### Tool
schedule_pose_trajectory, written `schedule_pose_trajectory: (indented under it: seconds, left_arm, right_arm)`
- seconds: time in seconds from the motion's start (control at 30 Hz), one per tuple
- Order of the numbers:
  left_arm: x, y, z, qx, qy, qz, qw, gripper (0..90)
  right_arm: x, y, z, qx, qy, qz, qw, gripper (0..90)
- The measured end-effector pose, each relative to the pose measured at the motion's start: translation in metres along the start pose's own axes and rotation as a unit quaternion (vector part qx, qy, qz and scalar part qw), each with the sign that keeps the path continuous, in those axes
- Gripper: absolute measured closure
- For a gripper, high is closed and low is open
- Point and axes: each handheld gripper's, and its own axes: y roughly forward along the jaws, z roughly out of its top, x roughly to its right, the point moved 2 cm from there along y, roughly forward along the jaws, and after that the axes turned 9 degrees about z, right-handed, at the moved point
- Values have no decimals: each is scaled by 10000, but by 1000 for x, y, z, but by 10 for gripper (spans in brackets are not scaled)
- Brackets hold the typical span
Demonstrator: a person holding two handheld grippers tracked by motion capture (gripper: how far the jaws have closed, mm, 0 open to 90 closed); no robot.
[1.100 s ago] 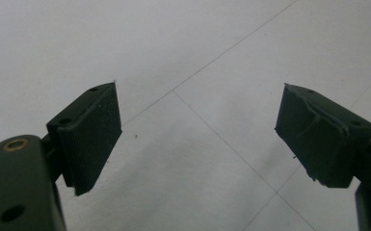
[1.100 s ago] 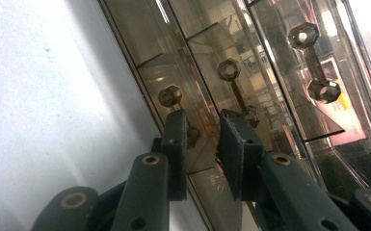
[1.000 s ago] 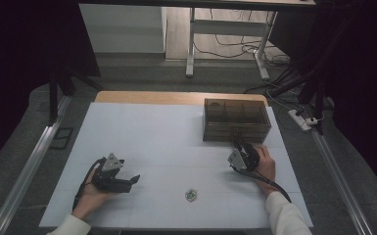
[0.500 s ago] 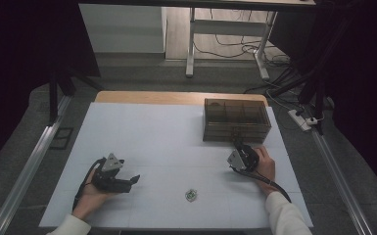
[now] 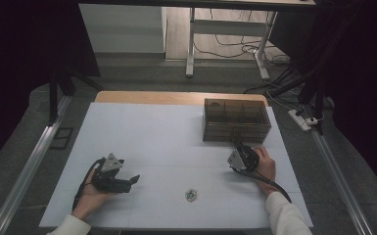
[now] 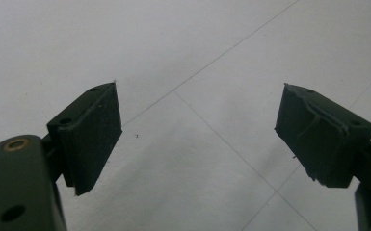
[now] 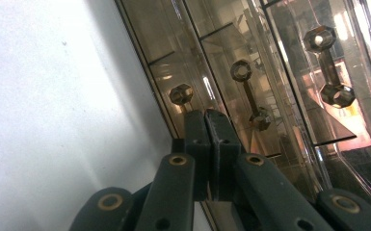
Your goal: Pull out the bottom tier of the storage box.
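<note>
Pressing its jaws together at the front of a smoked-plastic drawer box [image 5: 236,120], the right tool [image 5: 239,152] sits at the far right of the white desk [image 5: 166,142]; the jaws have just been closing, and the right gripper view shows the pads meeting right at the lowest drawer's handle [image 7: 182,94], though whether they pinch that handle cannot be told. Two more dumbbell-shaped handles [image 7: 248,91] line the box's front beside it. The box stands at the far right of the desk, its near face touching or just beside the tool tip. At the near left, the left tool [image 5: 127,180] rests on the desk in the person's hand, jaws wide apart with bare white surface between them. A small green-and-white object [image 5: 191,195] lies alone near the front edge, between the two hands and well apart from both. Beyond the desk, cables [image 5: 235,44] trail over the floor around a white frame leg [image 5: 191,44].
</note>
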Motion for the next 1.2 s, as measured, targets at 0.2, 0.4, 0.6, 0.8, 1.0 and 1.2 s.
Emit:
schedule_pose_trajectory:
  seconds: [0.2,0.4,0.6,0.8,1.0,1.2]
  left_arm:
    - [0,0,0,7,3,1,10000,164]
    - [-1,-1,0,32,-15,5,10000,165]
    - [-1,-1,0,34,-23,6,10000,164]
    - [0,-1,0,32,-11,12,10000,164]
    - [0,-1,-1,28,-3,14,10000,164]
    - [0,-1,-1,28,4,7,10000,165]
  right_arm:
    - [0,0,0,-10,-24,-14,10000,895]
    - [0,0,0,-23,-91,-60,9999,869]
    - [-2,2,1,-13,-134,-41,9999,814]
    - [-3,5,2,-31,-255,91,9996,786]
    - [-4,5,1,-86,-274,-54,9996,791]
    - [-4,5,0,-138,-330,-56,9993,803]
